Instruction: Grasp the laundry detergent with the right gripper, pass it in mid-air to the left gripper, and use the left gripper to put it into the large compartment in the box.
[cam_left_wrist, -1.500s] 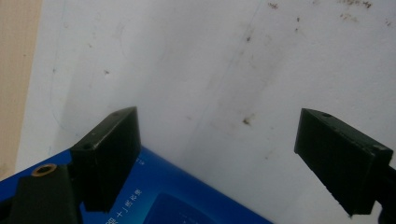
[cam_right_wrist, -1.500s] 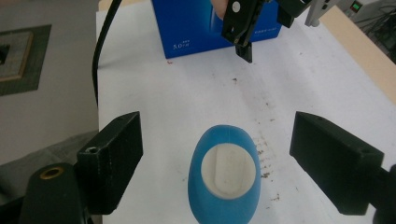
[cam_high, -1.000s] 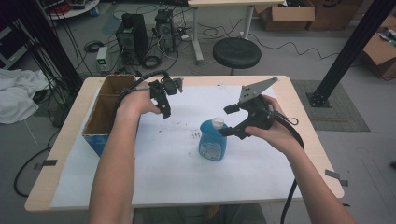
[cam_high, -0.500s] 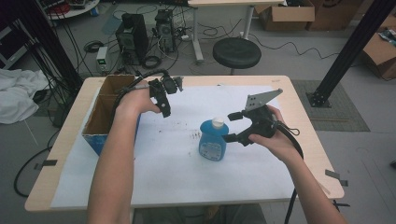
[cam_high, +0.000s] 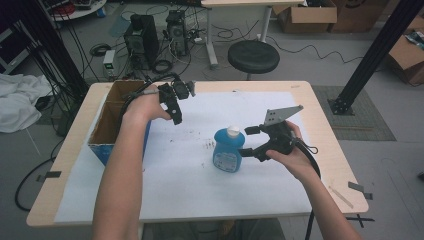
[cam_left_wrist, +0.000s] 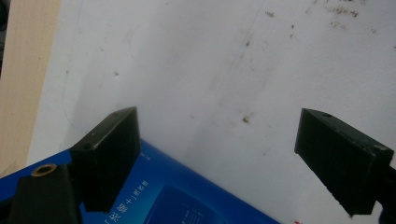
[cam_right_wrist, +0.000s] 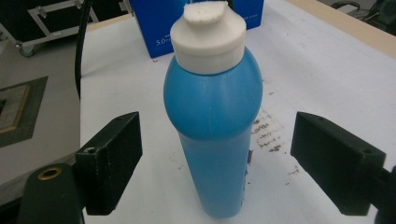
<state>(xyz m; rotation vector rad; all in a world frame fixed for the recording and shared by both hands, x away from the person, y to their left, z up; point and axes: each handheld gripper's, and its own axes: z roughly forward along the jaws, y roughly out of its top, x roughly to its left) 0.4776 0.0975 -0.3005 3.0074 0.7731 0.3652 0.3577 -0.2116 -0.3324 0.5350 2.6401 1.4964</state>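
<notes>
From the high view, a blue bottle (cam_high: 228, 150) with a white cap (cam_high: 233, 131) stands upright near the middle of the white sheet (cam_high: 200, 190) that covers the wooden table (cam_high: 327, 145). It is squat and rounded at the shoulder, with a pale label on its front. The right gripper (cam_high: 248, 141) sits just to the bottle's right, jaws spread and pointing at it, one jaw level with the cap and the other lower by the body; neither clearly touches. The left gripper (cam_high: 175, 111) hangs well apart from the bottle, up by the open cardboard box (cam_high: 116, 120) at the table's left edge, nose angled down; whether it is spread or closed can't be read from here.

Over to the left gripper view: both black jaws stand wide apart with nothing between them, just speckled white sheet below. A blue printed side of the box (cam_left_wrist: 187, 200) runs across the bottom, passing behind the left jaw, and a strip of bare table (cam_left_wrist: 23, 70) shows at the left edge.

Now the right gripper view: the bottle (cam_right_wrist: 215, 135) stands dead centre between the jaws, glossy blue plastic, a broad shoulder narrowing downward, topped by a ribbed white cap (cam_right_wrist: 208, 37). The jaws are released, one on each side, with clear daylight between each and the bottle. The blue box (cam_right_wrist: 159, 23) lies beyond it at the far edge of the sheet.
</notes>
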